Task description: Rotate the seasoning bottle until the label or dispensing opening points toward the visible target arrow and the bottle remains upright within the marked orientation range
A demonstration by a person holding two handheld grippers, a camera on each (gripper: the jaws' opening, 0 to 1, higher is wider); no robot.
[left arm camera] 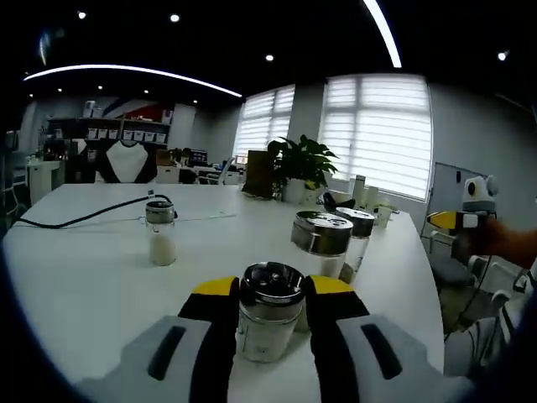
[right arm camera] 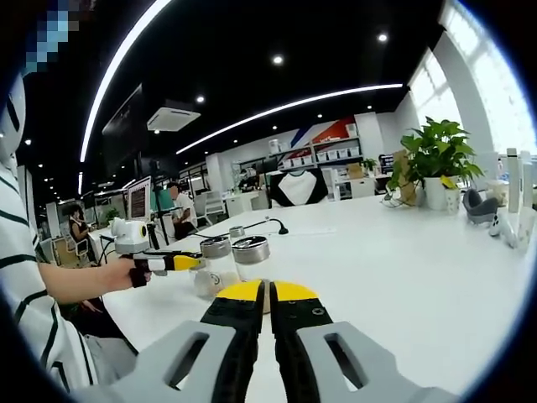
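Left gripper view: the seasoning bottle (left arm camera: 269,311) is held upright between the left gripper (left arm camera: 270,315) jaws — on the white table (left arm camera: 84,269). The right gripper (right arm camera: 268,295) is closed, nothing held.

A broad white surface (left arm camera: 84,269) carries everything. Taking the potted plant (left arm camera: 298,168) at its far edge as the landmark: well in front of the plant stand two shakers with metal lids (left arm camera: 323,239) close together, one partly behind the other. Nearer the camera than those, a seasoning bottle (left arm camera: 268,311) with a shiny perforated cap stands upright on the surface. Off to the left of the plant and nearer, a small jar with white contents (left arm camera: 161,231) stands alone, and a black cable (left arm camera: 84,217) trails from beside it toward the left edge. Just right of the plant sit several small items, too blurred to tell.

In the right gripper view the plant (right arm camera: 436,159) stands at the far right of the surface (right arm camera: 403,285).
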